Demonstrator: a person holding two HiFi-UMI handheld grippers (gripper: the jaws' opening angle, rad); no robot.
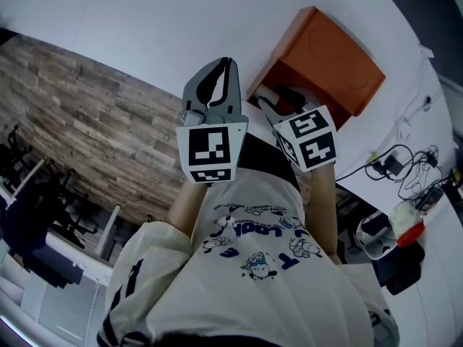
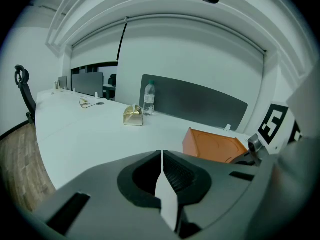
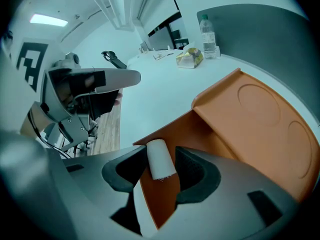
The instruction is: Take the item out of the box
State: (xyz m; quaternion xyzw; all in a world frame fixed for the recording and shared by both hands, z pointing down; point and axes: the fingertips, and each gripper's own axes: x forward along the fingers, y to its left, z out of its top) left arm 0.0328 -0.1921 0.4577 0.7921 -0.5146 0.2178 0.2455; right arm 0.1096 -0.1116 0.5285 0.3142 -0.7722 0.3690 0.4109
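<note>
We see a broad white table (image 1: 145, 20) with a rectangular orange box (image 3: 250, 119) lying on its side at the right, its open mouth facing near. Our left gripper (image 2: 162, 156) hovers left of the box, its jaws closed together on nothing, while our right gripper (image 3: 161, 153) sits at the mouth with its jaws spread wide. Between them the small white roll (image 3: 160, 161) lies on the box's orange inner surface, against the left pad and clear of the right.
</note>
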